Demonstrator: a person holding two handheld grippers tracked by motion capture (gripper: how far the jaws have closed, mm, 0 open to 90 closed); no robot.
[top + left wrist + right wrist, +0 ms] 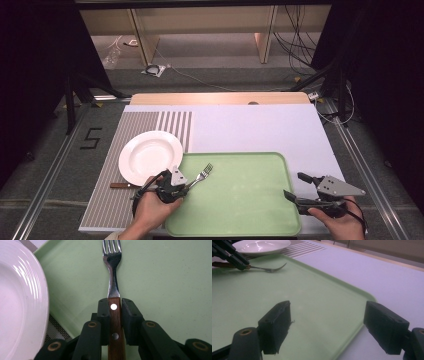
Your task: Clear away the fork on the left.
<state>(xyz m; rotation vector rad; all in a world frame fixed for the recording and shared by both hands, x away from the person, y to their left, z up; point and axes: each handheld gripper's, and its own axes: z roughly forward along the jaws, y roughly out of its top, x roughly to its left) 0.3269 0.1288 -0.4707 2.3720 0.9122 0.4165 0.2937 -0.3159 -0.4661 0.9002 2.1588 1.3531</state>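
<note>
Far left of table: striped grey placemat [107,190] lying on the white table cover [260,130]. A wooden-handled utensil [120,185] lies on the mat, its handle end sticking out from under the plate's near edge; which kind of utensil, cannot tell.

White plate [150,156] sits on the mat, its right rim just beside the tray's left edge. In the left gripper view the plate [20,302] takes up the left side, ridged rings visible on its rim.

Left hand [152,207] comes in from the bottom edge, holding the left gripper [186,187] at the tray's near-left corner. Its 2 jaws are pinched on the fork [200,176]. Left gripper view: both jaw pads pressed against the sides of the fork's [113,290] wooden handle, 2 rivets showing on the handle, metal neck and tines reaching forward over the tray. Fork points up and to the right in the high view, tines over the tray's left part. From the right gripper view the fork [268,268] sits low over the tray surface; whether the tines touch it, cannot tell.

Centre: pale green tray [240,200], its middle bare.

Right: right hand [337,220] holds the right gripper [296,186] at the tray's near-right edge. Jaws spread wide, nothing between them; right gripper view shows 1 jaw over the tray [312,315], the other past its rim over the white cover.
</note>
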